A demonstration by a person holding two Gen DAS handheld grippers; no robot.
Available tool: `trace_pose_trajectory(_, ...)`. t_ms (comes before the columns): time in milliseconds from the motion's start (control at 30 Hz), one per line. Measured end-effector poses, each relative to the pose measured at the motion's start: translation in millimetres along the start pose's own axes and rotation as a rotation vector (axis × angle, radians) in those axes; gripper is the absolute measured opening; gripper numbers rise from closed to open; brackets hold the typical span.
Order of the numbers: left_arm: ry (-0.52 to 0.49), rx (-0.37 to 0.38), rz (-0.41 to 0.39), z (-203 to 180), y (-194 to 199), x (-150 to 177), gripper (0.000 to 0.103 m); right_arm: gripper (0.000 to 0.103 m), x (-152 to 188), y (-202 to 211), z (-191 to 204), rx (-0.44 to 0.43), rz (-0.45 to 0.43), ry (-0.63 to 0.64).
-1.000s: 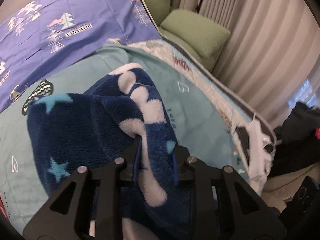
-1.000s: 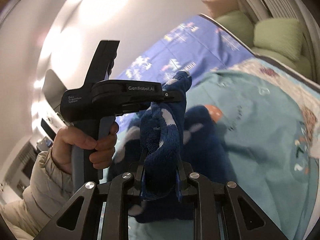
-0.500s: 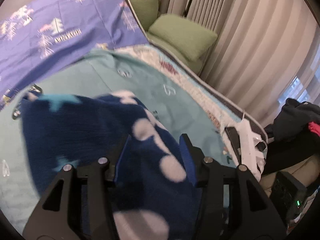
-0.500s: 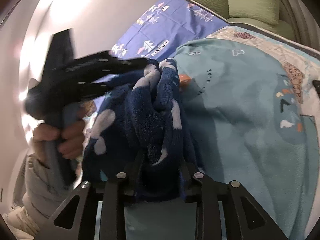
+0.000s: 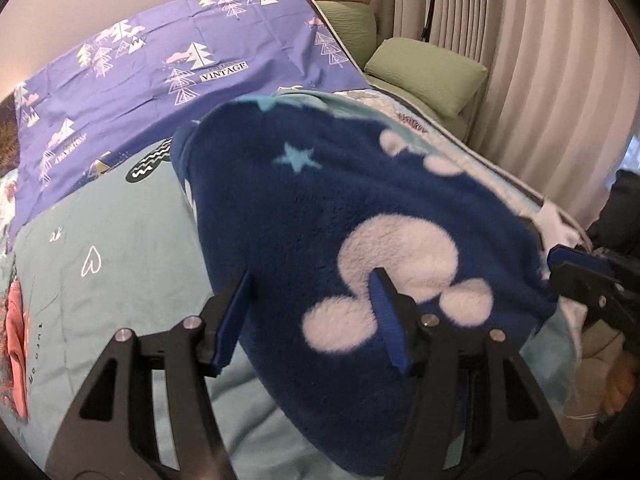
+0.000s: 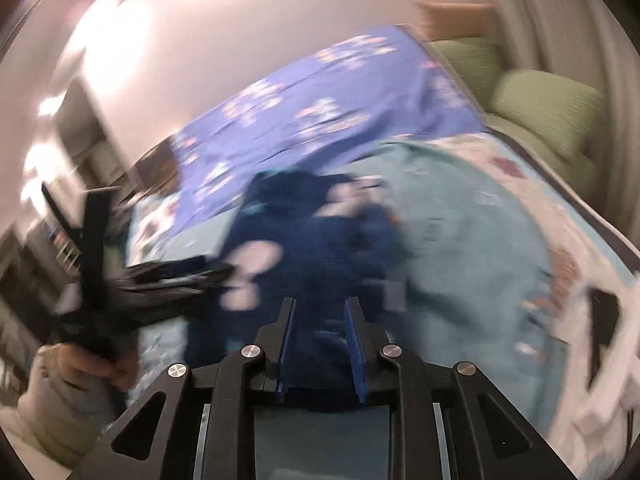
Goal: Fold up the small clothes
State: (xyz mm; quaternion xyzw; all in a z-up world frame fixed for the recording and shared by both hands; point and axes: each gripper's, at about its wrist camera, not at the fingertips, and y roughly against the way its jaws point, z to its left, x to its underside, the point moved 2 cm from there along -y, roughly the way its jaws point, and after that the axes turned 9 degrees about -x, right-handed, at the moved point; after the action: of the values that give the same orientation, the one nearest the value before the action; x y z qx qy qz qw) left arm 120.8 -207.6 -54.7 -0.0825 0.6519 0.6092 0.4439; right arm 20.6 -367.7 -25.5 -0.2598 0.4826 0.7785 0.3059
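a bed [image 5: 120,264] with a teal blanket carries the navy fleece garment [image 5: 340,216] and a purple sheet [image 5: 160,80].

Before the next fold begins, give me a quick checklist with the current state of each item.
1. Left tongs released: ok, jaws spread wide, the navy fleece garment lying beyond and beneath them.
2. Right tongs released: cannot tell, that view is motion-blurred; navy cloth lies between the fingers.
3. Garment resting on the teal blanket: ok.
4. Garment flat, without bunching: not ok, it humps up in the left view.
5. Garment edges findable for the next grip: ok, its left edge shows against the blanket.
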Motion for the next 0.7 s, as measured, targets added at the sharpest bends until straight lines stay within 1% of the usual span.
trace_pose_trajectory(67,0.009,0.0,0.002,-0.8,-5.4,3.8,0.064,0.021,6.8,-28.9,-9.8,0.102,0.075,-0.014)
trace_pose_trajectory(100,0.027,0.02,0.008,1.1,-8.8,5.3,0.068,0.021,14.6,-45.1,-22.1,0.132,0.113,-0.037)
trace_pose_trajectory(133,0.046,0.061,0.024,2.0,-15.8,7.5,0.068,0.021,22.9,-55.2,-34.2,0.131,0.129,-0.073)
trace_pose_trajectory(167,0.053,0.079,0.027,1.6,-17.5,9.0,0.069,0.021,29.3,-58.0,-45.9,0.104,0.115,-0.122)
trace_pose_trajectory(200,0.053,0.077,0.012,1.2,-18.5,10.6,0.069,0.021,32.3,-52.6,-51.9,0.073,0.088,-0.156)
trace_pose_trajectory(233,0.047,0.063,-0.004,-0.7,-17.4,11.9,0.069,0.021,32.8,-48.0,-52.9,0.067,0.083,-0.166)
trace_pose_trajectory(367,0.054,0.055,-0.017,-2.2,-13.9,14.0,0.069,0.021,30.9,-36.8,-50.7,0.082,0.095,-0.168)
trace_pose_trajectory(433,0.067,0.06,-0.016,1.2,-12.4,14.1,0.069,0.02,26.5,-27.9,-49.5,0.094,0.098,-0.21)
trace_pose_trajectory(467,0.083,0.058,-0.014,4.1,-9.8,13.9,0.069,0.021,22.3,-25.3,-52.9,0.124,0.099,-0.232)
trace_pose_trajectory(500,0.1,0.061,-0.012,6.5,-6.8,13.4,0.069,0.023,15.7,-19.2,-55.0,0.122,0.08,-0.239)
trace_pose_trajectory(567,0.134,0.089,-0.016,11.3,4.9,11.1,0.068,0.023,2.0,-9.5,-47.8,0.06,0.038,-0.218)
trace_pose_trajectory(600,0.135,0.106,-0.033,11.6,12.6,11.3,0.068,0.023,-6.6,-7.2,-39.4,0.038,0.026,-0.196)
trace_pose_trajectory(667,0.094,0.152,-0.088,6.3,32.3,16.0,0.068,0.023,-14.3,-6.8,-25.7,0.015,0.022,-0.134)
trace_pose_trajectory(700,0.076,0.161,-0.103,4.3,36.8,19.6,0.068,0.023,-15.4,-10.8,-19.7,0.016,0.03,-0.104)
